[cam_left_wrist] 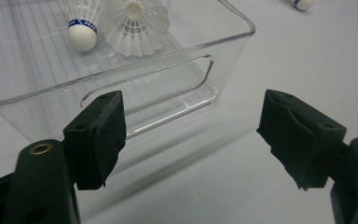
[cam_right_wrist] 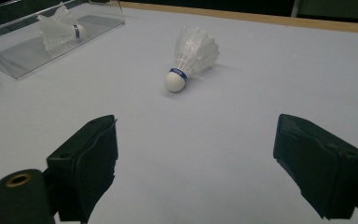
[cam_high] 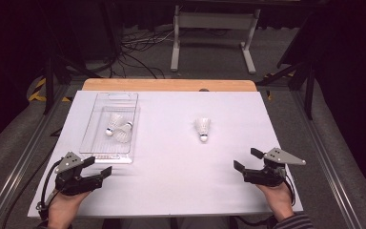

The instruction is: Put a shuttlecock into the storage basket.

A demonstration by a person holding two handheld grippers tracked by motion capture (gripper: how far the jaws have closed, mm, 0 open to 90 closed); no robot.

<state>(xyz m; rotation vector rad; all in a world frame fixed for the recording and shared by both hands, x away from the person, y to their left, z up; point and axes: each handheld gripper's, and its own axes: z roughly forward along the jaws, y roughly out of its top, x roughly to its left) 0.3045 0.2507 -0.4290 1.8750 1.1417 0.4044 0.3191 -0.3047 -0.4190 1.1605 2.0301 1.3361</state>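
Holding two shuttlecocks [cam_high: 117, 129], the clear plastic tray [cam_high: 91, 143] sits at ten o'clock on the white table [cam_high: 171, 186]. A third shuttlecock [cam_high: 202, 129] lies loose near centre, at eleven o'clock from the right gripper [cam_high: 246, 160]. Both that and the left gripper [cam_high: 97, 165] gape wide, grasping nothing.

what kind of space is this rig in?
Likely a lab or data-collection studio, not a home: a white table ringed by dark drapes, loose cables on grey floor, a metal stand, yellow-black hazard tape.

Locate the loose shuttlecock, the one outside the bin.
High view: the loose shuttlecock lies on the white table, right of the clear bin, ahead and left of the right gripper.
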